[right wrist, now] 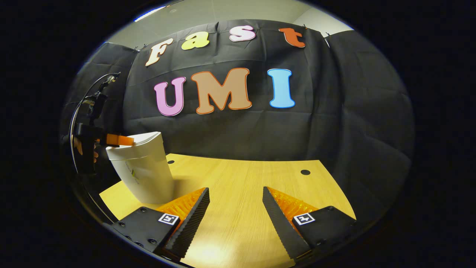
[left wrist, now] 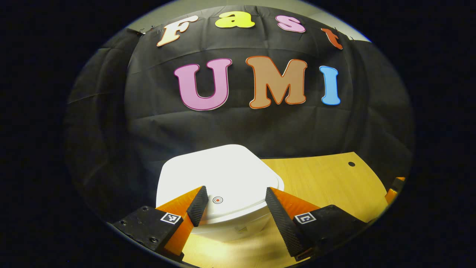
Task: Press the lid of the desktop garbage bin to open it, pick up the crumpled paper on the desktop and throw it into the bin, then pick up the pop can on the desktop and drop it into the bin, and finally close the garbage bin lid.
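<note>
White bin lid [left wrist: 223, 178] shut, left claw [left wrist: 234, 201] above

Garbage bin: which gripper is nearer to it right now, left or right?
Left. The left gripper hangs open just above the garbage bin, its fingers straddling the closed lid. The right gripper is open over the bare table, with the bin off to its left.

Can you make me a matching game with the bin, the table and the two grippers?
Things:
1. bin lid
2. table
3. left gripper
4. right gripper

Descriptions:
A. open, above bare wood
B. white, closed
C. open, just above the bin lid
D. yellow wood with small dark holes

Pairs: 1-B, 2-D, 3-C, 4-A
</note>
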Demonstrator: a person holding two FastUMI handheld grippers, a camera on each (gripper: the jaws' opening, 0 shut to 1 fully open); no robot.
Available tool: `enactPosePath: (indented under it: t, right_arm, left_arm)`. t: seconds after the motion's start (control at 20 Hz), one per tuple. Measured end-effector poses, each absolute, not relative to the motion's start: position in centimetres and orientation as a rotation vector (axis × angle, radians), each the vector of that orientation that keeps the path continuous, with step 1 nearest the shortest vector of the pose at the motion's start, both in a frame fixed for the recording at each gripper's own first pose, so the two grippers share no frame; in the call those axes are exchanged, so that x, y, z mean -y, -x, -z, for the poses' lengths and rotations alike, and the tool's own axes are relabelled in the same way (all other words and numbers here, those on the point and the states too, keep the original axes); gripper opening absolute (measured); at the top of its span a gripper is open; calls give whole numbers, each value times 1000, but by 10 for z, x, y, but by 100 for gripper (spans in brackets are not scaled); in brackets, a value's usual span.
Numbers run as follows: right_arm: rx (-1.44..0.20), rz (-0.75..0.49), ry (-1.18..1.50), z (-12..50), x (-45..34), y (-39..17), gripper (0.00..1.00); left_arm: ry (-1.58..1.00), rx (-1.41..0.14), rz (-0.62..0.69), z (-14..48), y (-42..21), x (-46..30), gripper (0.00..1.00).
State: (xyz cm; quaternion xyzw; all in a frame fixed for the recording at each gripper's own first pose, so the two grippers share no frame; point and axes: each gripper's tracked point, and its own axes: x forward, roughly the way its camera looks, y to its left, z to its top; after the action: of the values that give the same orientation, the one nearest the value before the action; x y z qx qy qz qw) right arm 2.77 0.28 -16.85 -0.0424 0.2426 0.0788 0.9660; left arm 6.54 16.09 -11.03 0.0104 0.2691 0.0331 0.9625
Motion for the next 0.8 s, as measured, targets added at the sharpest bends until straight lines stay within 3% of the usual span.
enactPosePath:
  t: [0.3,0.6,0.8]
  right_arm:
    - [-483,-162,89,168,-6,-26,96]
    - [-504,-122,49,175,8,-24,99]
    - [-487,-118,68,173,9,-21,96]
  left_arm:
    - [159,-513,-34,98,-73,-161,93]
    - [43,-577,-72,113,-82,-169,92]
    - [33,-528,-68,106,-85,-170,92]
